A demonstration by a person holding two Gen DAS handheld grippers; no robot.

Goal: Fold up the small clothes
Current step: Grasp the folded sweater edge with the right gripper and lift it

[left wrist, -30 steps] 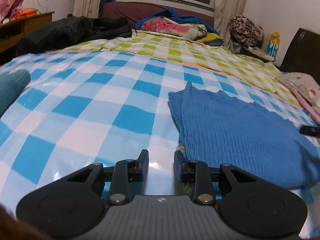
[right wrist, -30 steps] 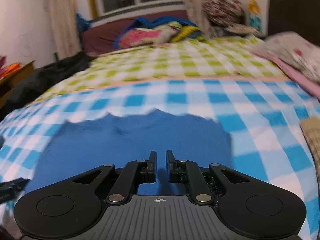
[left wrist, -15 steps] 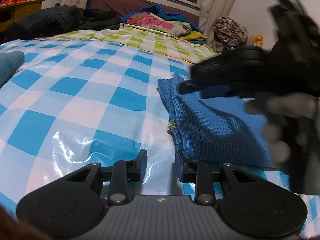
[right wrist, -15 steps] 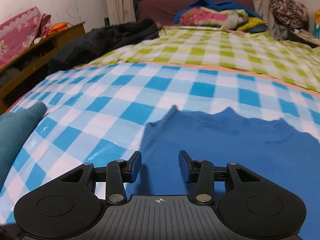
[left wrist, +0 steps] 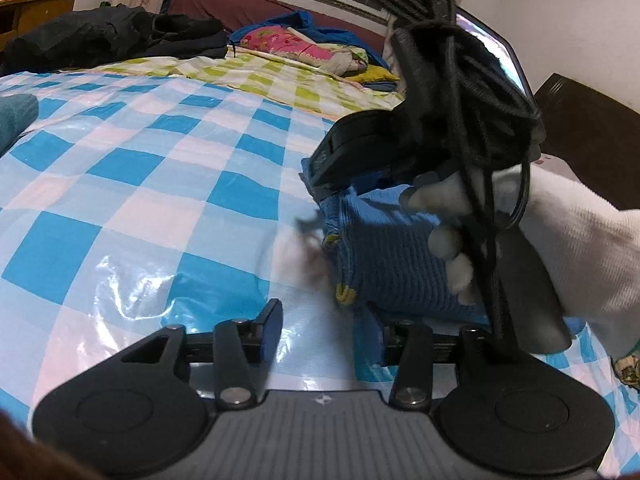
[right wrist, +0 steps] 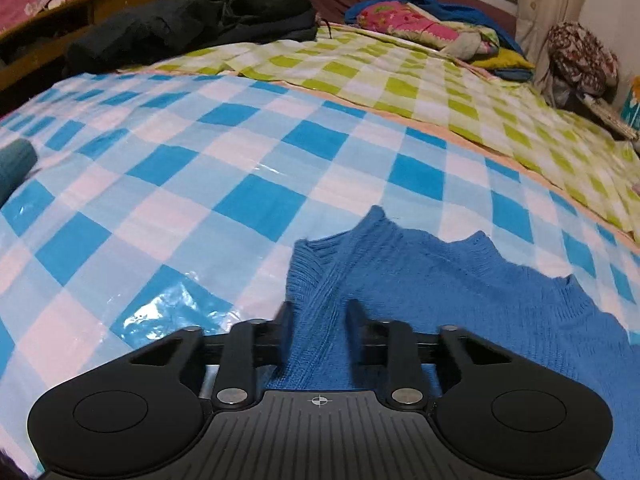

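A blue knitted sweater (right wrist: 460, 312) lies flat on the blue-and-white checked sheet (right wrist: 240, 200). My right gripper (right wrist: 320, 320) is at the sweater's left edge. Its jaws are closing, and the ribbed strip of fabric fills the gap between the blurred fingers. In the left wrist view the sweater (left wrist: 392, 256) lies right of centre. The right gripper's black body, hung with cables, hovers over it, held by a gloved hand (left wrist: 452, 240) in a white sleeve. My left gripper (left wrist: 326, 328) sits low at the sweater's near left corner. Its jaws are opening and grip nothing, and the right finger is partly hidden by the fabric.
A teal garment (right wrist: 16, 164) lies at the left edge of the sheet. Beyond are a green checked sheet (right wrist: 400, 76), black clothes (right wrist: 192, 20), a pile of coloured bedding (right wrist: 408, 24) and a wooden shelf (right wrist: 80, 4). A dark headboard (left wrist: 592, 128) stands at the right.
The right gripper swung left across the sweater to its left edge, opened wide, then narrowed on the ribbed strip. It and the gloved hand entered the left wrist view. The left jaws widened.
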